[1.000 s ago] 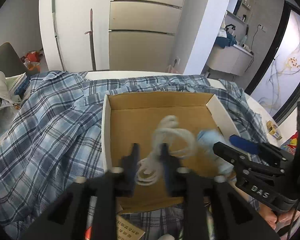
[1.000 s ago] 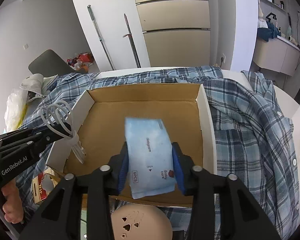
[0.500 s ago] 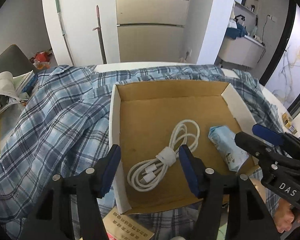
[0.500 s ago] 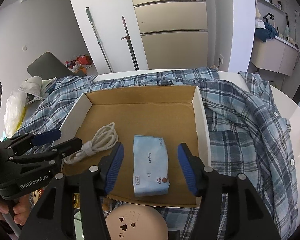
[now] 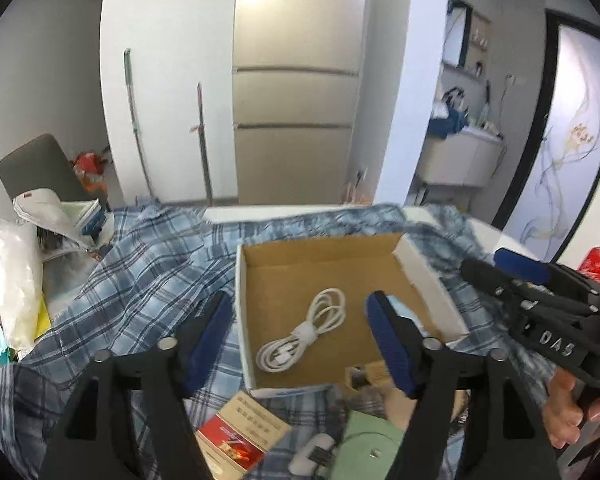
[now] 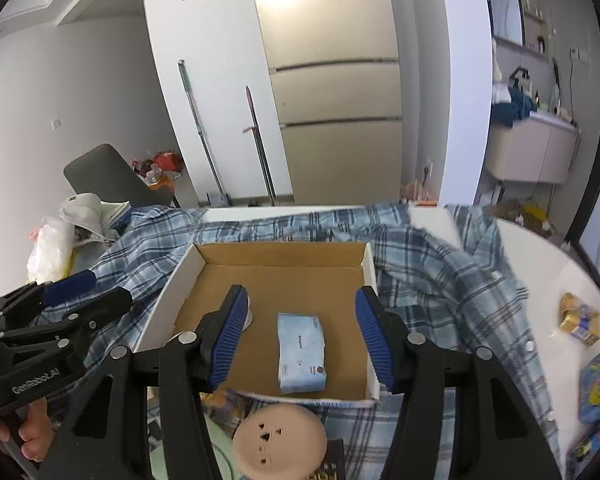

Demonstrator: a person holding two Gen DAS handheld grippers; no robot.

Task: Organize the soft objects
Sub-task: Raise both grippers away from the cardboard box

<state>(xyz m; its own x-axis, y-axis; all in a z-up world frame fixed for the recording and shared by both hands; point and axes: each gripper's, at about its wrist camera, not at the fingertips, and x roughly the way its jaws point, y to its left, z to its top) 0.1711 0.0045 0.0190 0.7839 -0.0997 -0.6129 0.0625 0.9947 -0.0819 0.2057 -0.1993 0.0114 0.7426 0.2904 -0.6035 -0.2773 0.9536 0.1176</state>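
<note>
A coiled white charging cable (image 5: pixel 304 336), bound at its middle with a white strap, lies flat on the brown floor of a shallow cardboard box (image 5: pixel 244 312), toward the box's left side as the left wrist view shows it. To its right in the same box lies a pale blue pack of baby wipes (image 6: pixel 301 353), flat, apart from the cable and nearer the box's near wall. The box has white outer walls and sits on a blue plaid shirt (image 6: pixel 440 272) spread over a white tabletop (image 6: pixel 540 256).

The left tool (image 5: pixel 300 340) hangs above the box's near left corner, its jaws opening, with nothing between the blue pads; the cable lies free below them. The right tool (image 6: pixel 302 340) hangs over the wipes with its jaws spread and released, the pack resting on the box floor untouched by either pad.

Near the box's front edge lie a round beige perforated disc (image 6: pixel 280 440) and a red-and-tan booklet (image 5: pixel 240 436).
</note>
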